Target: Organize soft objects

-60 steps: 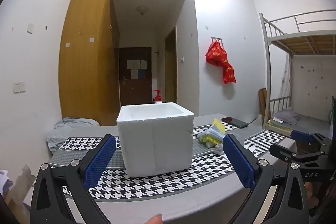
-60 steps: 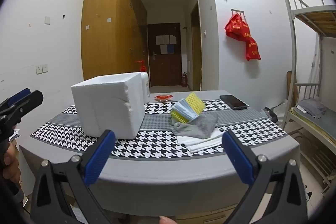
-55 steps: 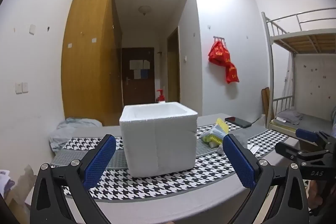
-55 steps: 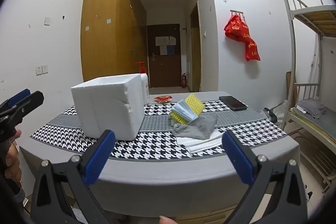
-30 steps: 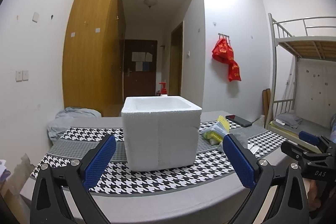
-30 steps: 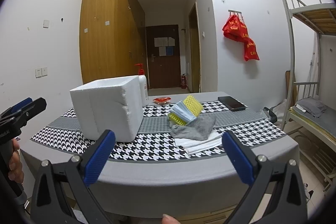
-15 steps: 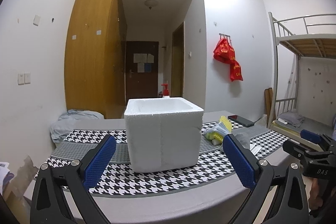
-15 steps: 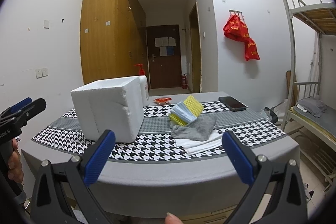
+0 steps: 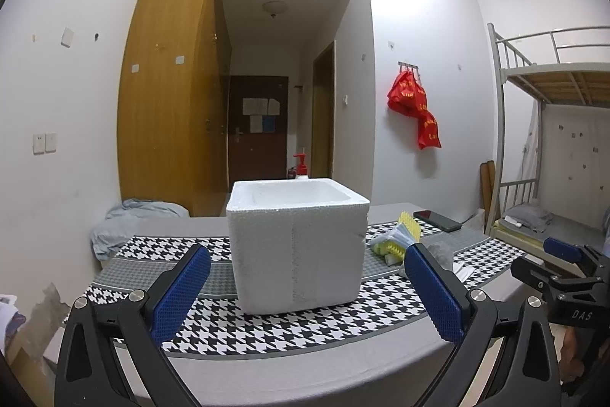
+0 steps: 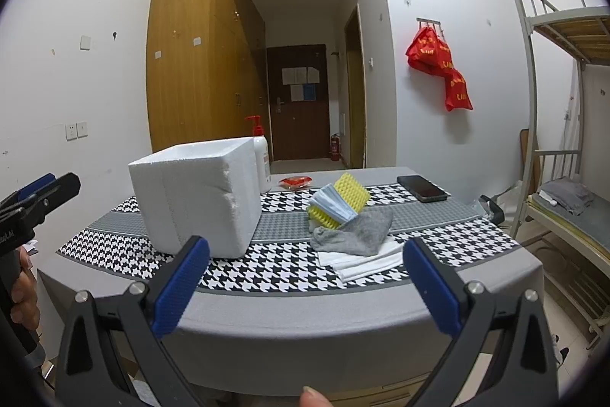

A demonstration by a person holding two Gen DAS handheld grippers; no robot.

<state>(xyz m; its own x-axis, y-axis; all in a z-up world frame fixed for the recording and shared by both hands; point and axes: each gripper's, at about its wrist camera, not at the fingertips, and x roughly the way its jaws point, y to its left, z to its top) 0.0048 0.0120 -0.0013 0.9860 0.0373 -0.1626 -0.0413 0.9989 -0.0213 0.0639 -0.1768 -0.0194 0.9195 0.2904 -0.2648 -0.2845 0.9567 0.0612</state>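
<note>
Hovering wide-jawed — left gripper, right gripper.

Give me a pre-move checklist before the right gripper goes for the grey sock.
1. Right gripper open and empty: ok.
2. Left gripper open and empty: ok.
3. Sock reachable, on top of the white cloth: ok.
4. Sponge leans over the sock's far end and may shift: not ok.
5. Foam box upright, top open: ok.
6. Box interior free of contents: cannot tell.
</note>
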